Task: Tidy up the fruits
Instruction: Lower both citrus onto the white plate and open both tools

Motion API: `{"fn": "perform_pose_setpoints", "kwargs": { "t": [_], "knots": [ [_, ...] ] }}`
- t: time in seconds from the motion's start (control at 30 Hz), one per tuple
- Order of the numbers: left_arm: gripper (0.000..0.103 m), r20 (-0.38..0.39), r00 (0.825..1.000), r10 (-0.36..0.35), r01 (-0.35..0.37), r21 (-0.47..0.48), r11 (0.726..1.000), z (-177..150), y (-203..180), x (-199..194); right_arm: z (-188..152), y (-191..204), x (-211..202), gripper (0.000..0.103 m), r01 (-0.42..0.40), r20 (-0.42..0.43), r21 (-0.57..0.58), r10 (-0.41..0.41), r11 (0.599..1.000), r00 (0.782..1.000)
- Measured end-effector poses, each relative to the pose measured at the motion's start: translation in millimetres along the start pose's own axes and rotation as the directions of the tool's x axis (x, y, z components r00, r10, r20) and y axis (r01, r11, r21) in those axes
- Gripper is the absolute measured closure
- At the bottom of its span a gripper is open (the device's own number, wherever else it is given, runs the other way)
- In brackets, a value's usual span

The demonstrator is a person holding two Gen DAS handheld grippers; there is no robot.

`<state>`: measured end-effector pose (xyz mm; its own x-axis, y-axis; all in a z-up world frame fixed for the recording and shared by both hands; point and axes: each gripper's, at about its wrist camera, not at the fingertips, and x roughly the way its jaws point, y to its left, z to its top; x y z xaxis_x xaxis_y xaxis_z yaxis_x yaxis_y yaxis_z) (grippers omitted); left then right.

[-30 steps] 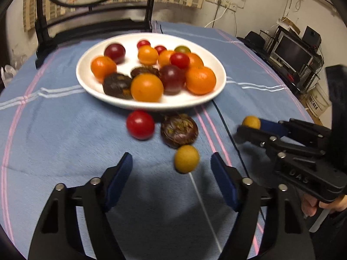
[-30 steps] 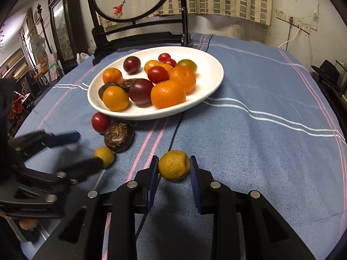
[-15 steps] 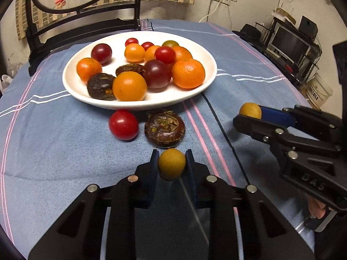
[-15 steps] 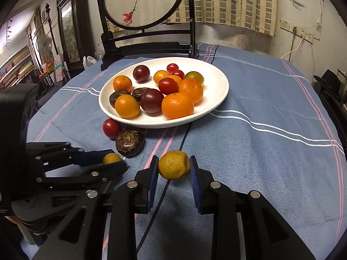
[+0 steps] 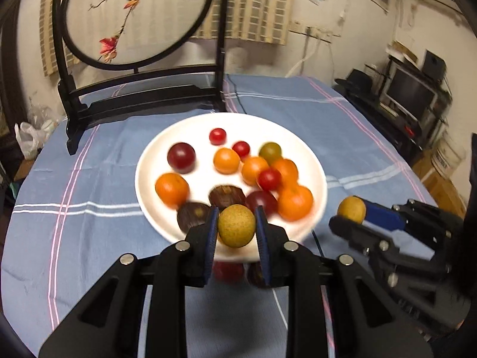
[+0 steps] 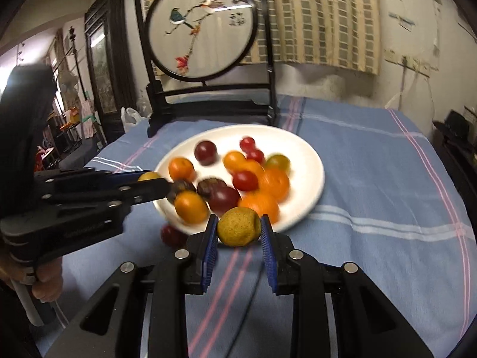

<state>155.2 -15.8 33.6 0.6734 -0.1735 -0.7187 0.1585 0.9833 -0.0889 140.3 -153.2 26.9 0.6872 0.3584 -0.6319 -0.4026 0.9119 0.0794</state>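
Observation:
A white plate on the blue tablecloth holds several oranges, red tomatoes and dark fruits. My left gripper is shut on a small yellow fruit and holds it raised over the plate's near rim. My right gripper is shut on another yellow fruit, raised at the plate's near edge; it also shows in the left wrist view. A red tomato and a dark fruit lie on the cloth below the plate, partly hidden by fingers.
A black stand with a round embroidered screen stands behind the plate. A thin cable runs across the cloth. A white plastic bag sits off the table's far left. Shelves with a monitor are at right.
Both grippers have lifted with their yellow fruits and moved toward the plate. A second ago the left gripper was open around its fruit on the cloth; it closed on it.

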Motion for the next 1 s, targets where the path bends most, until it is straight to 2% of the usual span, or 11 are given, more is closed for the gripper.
{"fn": "perform_pose_setpoints", "kwargs": {
  "t": [0.1, 0.2, 0.37, 0.4, 0.43, 0.47, 0.5, 0.6, 1.0],
  "knots": [
    [0.079, -0.014, 1.0, 0.02, -0.02, -0.045, 0.999, 16, 13, 21, 17, 6, 20, 0.074, -0.001, 0.0, -0.026, 0.001, 1.0, 1.0],
    [0.079, -0.02, 0.998, 0.051, -0.052, -0.066, 0.996, 27, 21, 38, 26, 8, 43, 0.074, -0.003, -0.021, -0.015, 0.002, 1.0, 1.0],
    [0.079, -0.043, 0.997, 0.065, -0.069, -0.108, 0.992, 37, 33, 58, 33, 6, 73, 0.074, 0.011, -0.051, 0.031, -0.009, 0.999, 0.999],
    [0.078, -0.046, 0.997, 0.063, -0.069, -0.12, 0.99, 38, 36, 61, 33, 6, 76, 0.07, 0.004, -0.055, 0.044, -0.002, 0.999, 0.998],
    [0.068, -0.047, 0.997, 0.065, -0.071, -0.138, 0.988, 38, 39, 63, 33, 6, 77, 0.066, -0.009, -0.039, 0.054, 0.011, 0.998, 0.999],
    [0.062, -0.046, 0.996, 0.072, -0.077, -0.145, 0.986, 37, 40, 63, 32, 8, 76, 0.059, -0.007, -0.03, 0.055, 0.009, 0.998, 1.0],
    [0.053, -0.04, 0.996, 0.082, -0.087, -0.152, 0.985, 36, 42, 63, 32, 9, 76, 0.058, -0.001, -0.026, 0.055, 0.002, 0.998, 1.0],
    [0.052, -0.026, 0.995, 0.097, -0.1, -0.149, 0.984, 31, 43, 56, 29, 8, 71, 0.058, -0.002, -0.023, 0.053, 0.003, 0.999, 1.0],
    [0.03, 0.012, 0.994, 0.113, -0.11, -0.142, 0.984, 6, 34, 17, 2, -9, 34, 0.054, -0.01, -0.041, 0.089, 0.014, 0.996, 0.999]
  ]
}}
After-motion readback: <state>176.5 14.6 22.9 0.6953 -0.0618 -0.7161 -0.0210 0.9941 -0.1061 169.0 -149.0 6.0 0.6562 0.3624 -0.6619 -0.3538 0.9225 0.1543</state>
